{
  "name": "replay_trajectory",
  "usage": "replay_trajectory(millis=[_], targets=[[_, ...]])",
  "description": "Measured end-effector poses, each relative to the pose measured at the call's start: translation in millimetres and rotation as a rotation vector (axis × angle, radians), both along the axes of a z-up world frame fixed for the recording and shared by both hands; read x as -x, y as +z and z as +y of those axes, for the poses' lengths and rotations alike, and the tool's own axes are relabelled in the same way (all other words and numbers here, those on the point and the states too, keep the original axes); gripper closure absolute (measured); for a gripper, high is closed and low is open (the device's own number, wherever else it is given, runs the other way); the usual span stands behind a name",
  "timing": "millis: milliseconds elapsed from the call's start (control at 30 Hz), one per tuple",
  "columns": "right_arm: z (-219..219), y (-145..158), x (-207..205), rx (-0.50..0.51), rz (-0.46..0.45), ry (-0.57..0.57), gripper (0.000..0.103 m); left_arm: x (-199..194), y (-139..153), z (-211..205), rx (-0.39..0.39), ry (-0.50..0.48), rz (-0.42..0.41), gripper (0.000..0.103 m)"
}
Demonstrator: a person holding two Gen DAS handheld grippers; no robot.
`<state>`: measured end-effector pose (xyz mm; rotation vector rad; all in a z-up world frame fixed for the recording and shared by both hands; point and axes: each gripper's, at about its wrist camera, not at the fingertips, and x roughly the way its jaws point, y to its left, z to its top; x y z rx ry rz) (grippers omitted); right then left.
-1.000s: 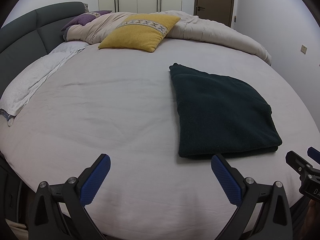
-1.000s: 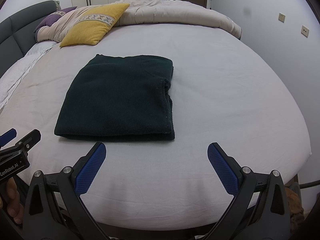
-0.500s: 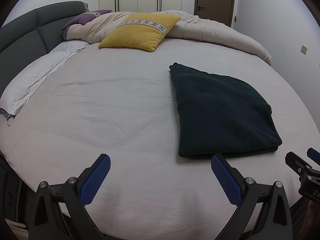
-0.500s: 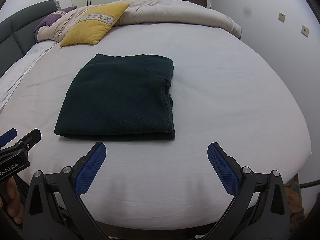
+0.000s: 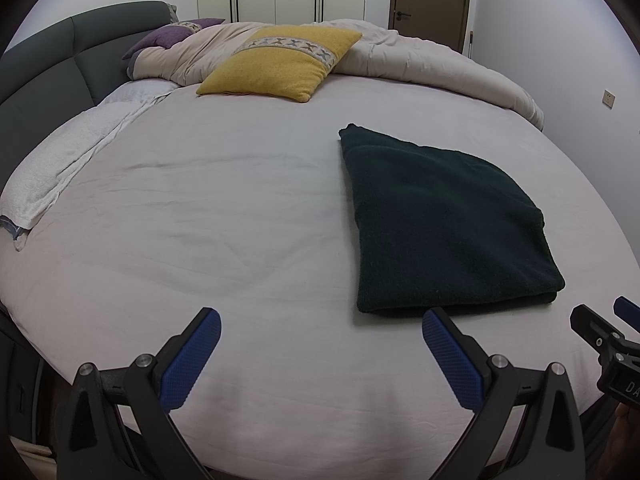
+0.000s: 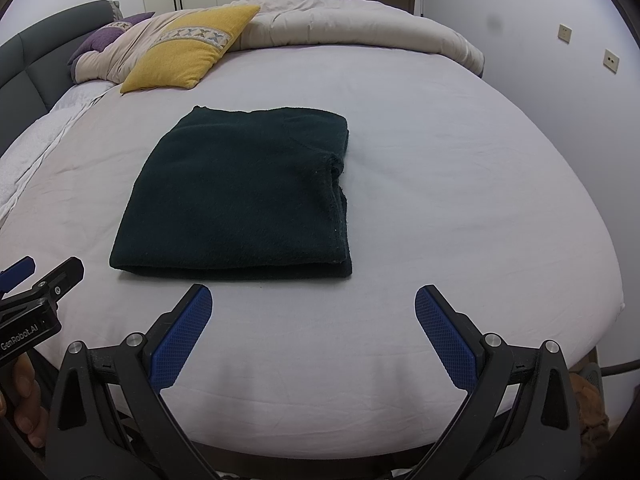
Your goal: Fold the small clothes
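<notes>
A dark green garment (image 5: pixel 440 220) lies folded into a flat rectangle on the white bed sheet (image 5: pixel 220 220); it also shows in the right wrist view (image 6: pixel 240 196). My left gripper (image 5: pixel 320 344) is open and empty, hovering over the sheet near the bed's front edge, left of the garment's near edge. My right gripper (image 6: pixel 312 324) is open and empty, just in front of the garment's near edge. Each gripper shows at the edge of the other's view, the right one (image 5: pixel 600 332) and the left one (image 6: pixel 36 284).
A yellow cushion (image 5: pixel 280 64) and a beige duvet (image 5: pixel 420 64) lie at the bed's far side, beside a dark headboard (image 5: pixel 48 76). A white towel (image 5: pixel 68 160) runs along the left edge. A wall (image 6: pixel 560 80) stands on the right.
</notes>
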<state>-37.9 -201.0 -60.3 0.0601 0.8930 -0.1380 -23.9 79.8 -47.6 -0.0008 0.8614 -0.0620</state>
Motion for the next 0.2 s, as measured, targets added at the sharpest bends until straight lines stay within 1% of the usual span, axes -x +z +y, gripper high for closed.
replay_trajectory(millis=[200], targets=[[2.0,-1.9,3.5,-0.001,-0.002,0.0,0.0,0.3,-0.7,0.9,-0.001,-0.003,-0.005,0.0]])
